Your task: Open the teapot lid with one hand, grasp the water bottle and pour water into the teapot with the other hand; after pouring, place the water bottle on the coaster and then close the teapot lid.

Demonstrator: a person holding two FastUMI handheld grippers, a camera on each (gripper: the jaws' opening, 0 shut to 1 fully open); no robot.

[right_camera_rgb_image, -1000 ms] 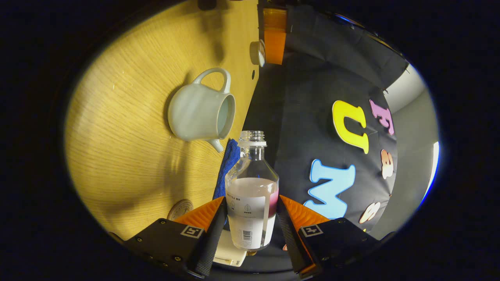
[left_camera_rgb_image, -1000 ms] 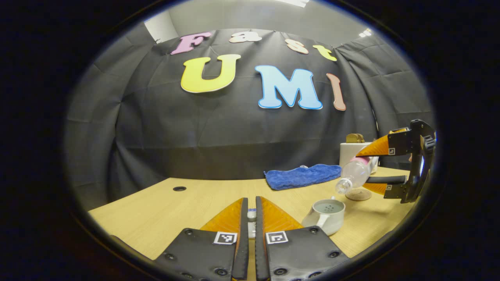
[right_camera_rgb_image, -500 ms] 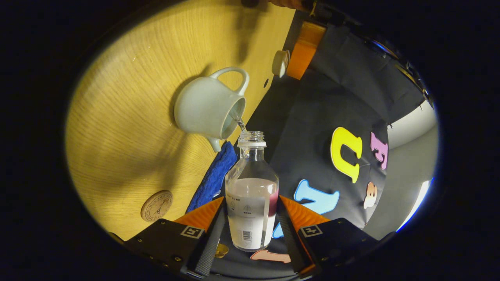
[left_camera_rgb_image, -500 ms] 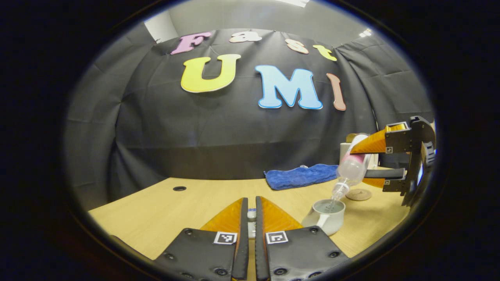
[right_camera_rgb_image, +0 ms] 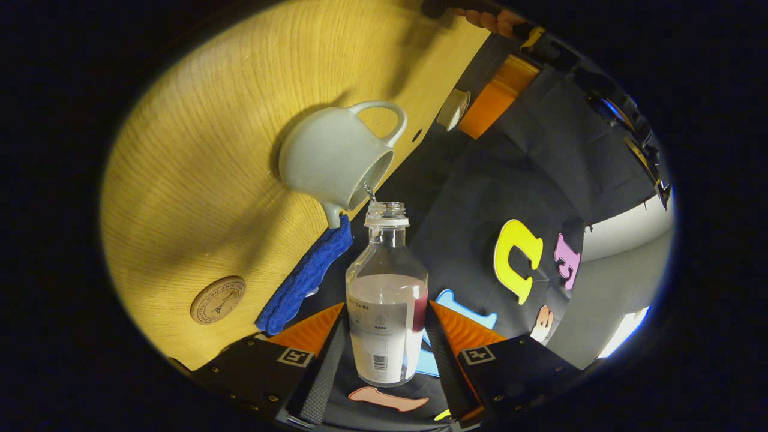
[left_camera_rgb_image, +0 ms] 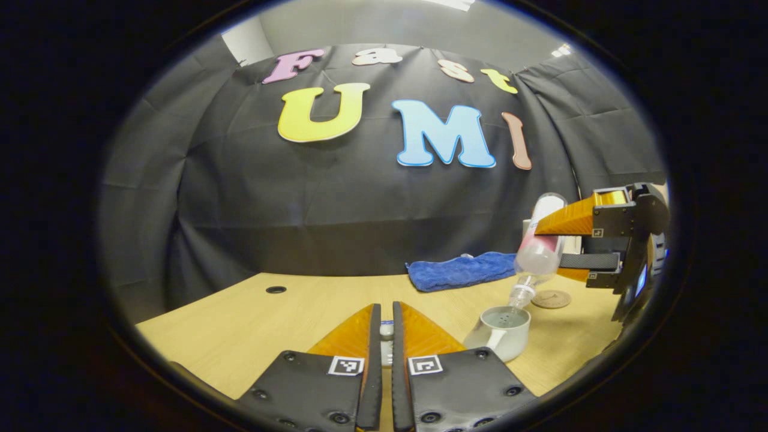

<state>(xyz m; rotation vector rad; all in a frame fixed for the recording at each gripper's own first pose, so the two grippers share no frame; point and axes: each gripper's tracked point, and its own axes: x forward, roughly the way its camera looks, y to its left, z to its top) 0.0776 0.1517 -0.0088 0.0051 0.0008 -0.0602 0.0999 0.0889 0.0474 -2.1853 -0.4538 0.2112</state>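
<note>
The pale teapot (left_camera_rgb_image: 503, 331) stands lidless on the wooden table (left_camera_rgb_image: 288, 318), handle toward me. My right gripper (right_camera_rgb_image: 384, 327) is shut on the clear water bottle (right_camera_rgb_image: 387, 300), which tips neck-down over the teapot (right_camera_rgb_image: 336, 159); a thin stream runs from its mouth into the opening. In the left gripper view the water bottle (left_camera_rgb_image: 537, 252) slants steeply above the pot, with the right gripper (left_camera_rgb_image: 594, 243) at the far right. My left gripper (left_camera_rgb_image: 386, 327) is shut on the small white teapot lid (left_camera_rgb_image: 387, 330), held above the table left of the pot. The lid (right_camera_rgb_image: 453, 109) also shows beyond the pot.
A round wooden coaster (left_camera_rgb_image: 551, 299) lies on the table just right of the teapot, also seen as the coaster (right_camera_rgb_image: 217, 299). A folded blue cloth (left_camera_rgb_image: 462, 270) lies behind the pot by the wall. A small round hole (left_camera_rgb_image: 275, 290) marks the table at back left.
The right gripper has tipped the bottle from near level to steeply neck-down over the teapot, and water now runs into it. The left gripper with the lid has stayed still.
</note>
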